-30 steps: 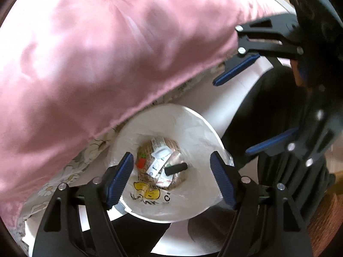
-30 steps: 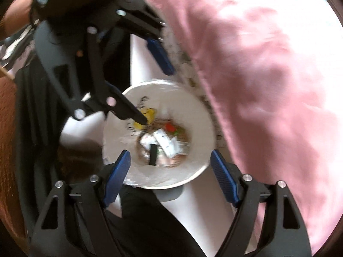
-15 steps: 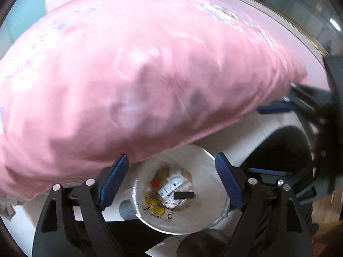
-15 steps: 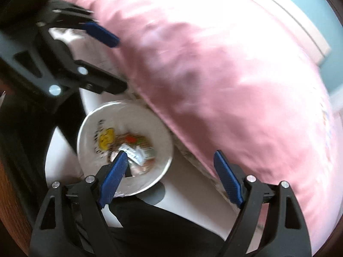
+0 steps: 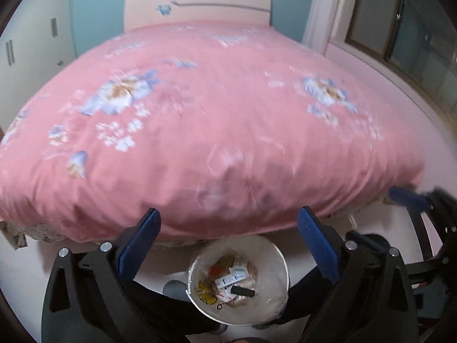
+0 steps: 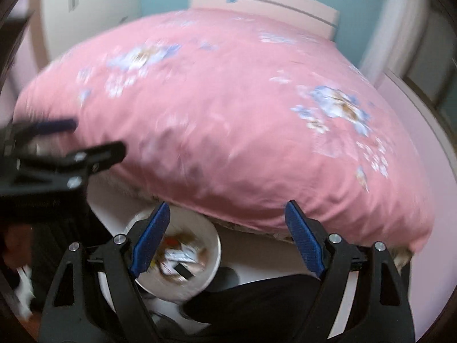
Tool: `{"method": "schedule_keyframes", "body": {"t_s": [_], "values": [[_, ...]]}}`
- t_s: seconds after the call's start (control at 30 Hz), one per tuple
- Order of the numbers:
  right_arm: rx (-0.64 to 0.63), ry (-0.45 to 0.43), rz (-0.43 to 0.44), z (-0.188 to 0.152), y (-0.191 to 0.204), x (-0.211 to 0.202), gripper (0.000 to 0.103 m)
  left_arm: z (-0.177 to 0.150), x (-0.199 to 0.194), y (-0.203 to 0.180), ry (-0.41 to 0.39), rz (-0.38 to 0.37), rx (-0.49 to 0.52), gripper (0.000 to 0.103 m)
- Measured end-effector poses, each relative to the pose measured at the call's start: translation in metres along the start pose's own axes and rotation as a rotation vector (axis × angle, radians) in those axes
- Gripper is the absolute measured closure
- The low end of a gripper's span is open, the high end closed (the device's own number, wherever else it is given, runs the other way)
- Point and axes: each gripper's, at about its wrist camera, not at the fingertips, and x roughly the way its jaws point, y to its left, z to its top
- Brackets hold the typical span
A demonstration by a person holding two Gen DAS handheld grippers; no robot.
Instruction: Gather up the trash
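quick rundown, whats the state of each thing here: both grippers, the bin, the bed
left gripper: jaws wide open, nothing between them; they have just been opening
right gripper: jaws open, empty; they opened a little further earlier in the last second
trash bin: upright on the floor at the foot of the bed, lined with a bag, holding wrappers and a black stick-shaped thing
bed: covered by a pink flowered quilt, no trash visible on it

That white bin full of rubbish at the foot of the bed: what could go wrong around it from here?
The trash bin stands on the floor right against the overhang of the pink quilt, between the person's dark-clad legs, so a step could tip it and spill the wrappers. The left gripper and right gripper are both open and empty; the picture is blurred, so a quick swing might snag the quilt.
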Motion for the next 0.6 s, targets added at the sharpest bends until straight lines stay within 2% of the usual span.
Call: {"method": "schedule_keyframes", "body": {"t_s": [0.17, 0.3, 0.6], "values": [[0.146, -0.065, 0.008, 0.003, -0.012, -0.039, 0.021, 0.005, -0.038, -0.001, -0.085, 0.057, -0.047, 0.004], [0.198, -0.117, 0.013, 0.005, -0.014, -0.066, 0.021, 0.007, -0.064, -0.006, -0.154, 0.117, -0.024, 0.004], [0.243, -0.192, 0.002, -0.004, -0.01, -0.103, 0.021, -0.002, -0.088, -0.021, -0.177, 0.103, -0.001, 0.004]]}}
